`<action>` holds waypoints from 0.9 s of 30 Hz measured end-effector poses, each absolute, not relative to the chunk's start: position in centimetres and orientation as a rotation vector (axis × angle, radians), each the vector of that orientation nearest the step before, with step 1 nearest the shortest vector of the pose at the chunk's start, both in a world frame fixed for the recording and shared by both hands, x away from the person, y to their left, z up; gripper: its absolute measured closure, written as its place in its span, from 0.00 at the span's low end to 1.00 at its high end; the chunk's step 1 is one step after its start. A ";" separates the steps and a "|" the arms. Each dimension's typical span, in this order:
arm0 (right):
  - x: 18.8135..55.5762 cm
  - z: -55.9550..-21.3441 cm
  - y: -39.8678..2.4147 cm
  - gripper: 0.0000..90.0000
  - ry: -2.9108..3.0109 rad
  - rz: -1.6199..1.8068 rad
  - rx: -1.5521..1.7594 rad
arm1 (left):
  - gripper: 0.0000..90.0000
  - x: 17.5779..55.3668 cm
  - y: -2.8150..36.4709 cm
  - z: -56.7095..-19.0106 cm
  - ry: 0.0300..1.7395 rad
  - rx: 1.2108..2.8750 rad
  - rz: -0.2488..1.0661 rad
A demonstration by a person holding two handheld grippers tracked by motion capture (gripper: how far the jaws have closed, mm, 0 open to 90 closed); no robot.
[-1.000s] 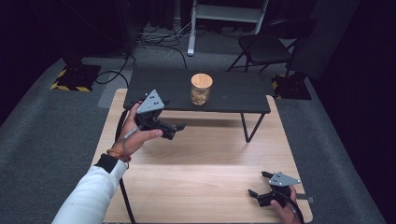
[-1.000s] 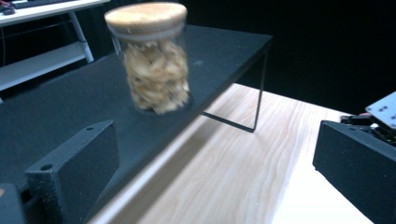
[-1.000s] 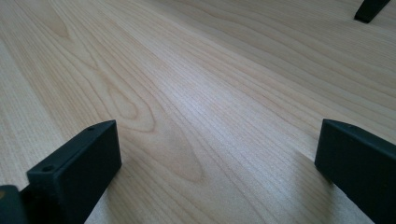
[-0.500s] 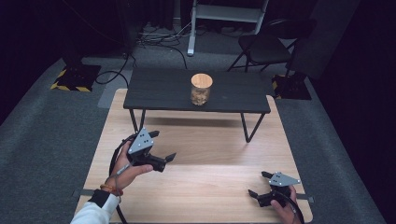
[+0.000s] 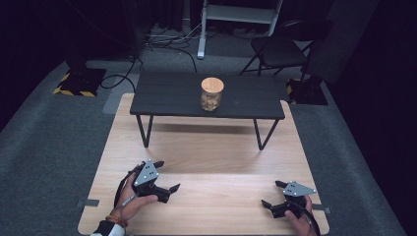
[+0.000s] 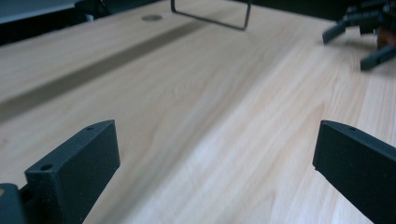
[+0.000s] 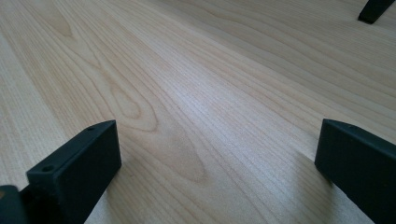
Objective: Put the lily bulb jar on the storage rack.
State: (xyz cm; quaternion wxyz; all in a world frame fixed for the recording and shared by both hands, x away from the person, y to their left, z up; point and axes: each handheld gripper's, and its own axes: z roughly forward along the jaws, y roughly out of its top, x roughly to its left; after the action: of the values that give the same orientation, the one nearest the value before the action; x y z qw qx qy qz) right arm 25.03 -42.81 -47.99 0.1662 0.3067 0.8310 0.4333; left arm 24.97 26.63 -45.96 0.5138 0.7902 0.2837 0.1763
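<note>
Standing mid-way along the small black bench at the desk's far side, the glass jar [image 5: 212, 94] with its wooden lid looks rigid, smooth, breakable; best gripped around the body. Left tongs [image 5: 166, 176] and right tongs [image 5: 273, 194], both wide and empty, rest near on the pale wooden desk [image 5: 221, 152]; grey carpet surrounds.

The high view looks from above, forward and down on the whole wooden table [image 5: 206, 152]. The left gripper view sits very low and close over the same wood, facing across toward the right gripper [image 6: 362, 35]. The right gripper view is equally low, looking along the wood grain between its fingers [image 7: 77, 170].
</note>
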 end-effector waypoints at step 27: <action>25.0 -48.0 -42.8 0.00 2.362 1.230 0.877 | 0.01 24.0 25.2 -48.7 0.697 2.065 0.381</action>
State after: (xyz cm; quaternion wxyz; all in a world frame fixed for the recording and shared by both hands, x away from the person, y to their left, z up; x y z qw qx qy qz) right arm 24.97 -42.76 -47.99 0.1679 0.3084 0.8304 0.4326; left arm 23.96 25.15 -48.73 0.4480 0.8345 0.2815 0.1540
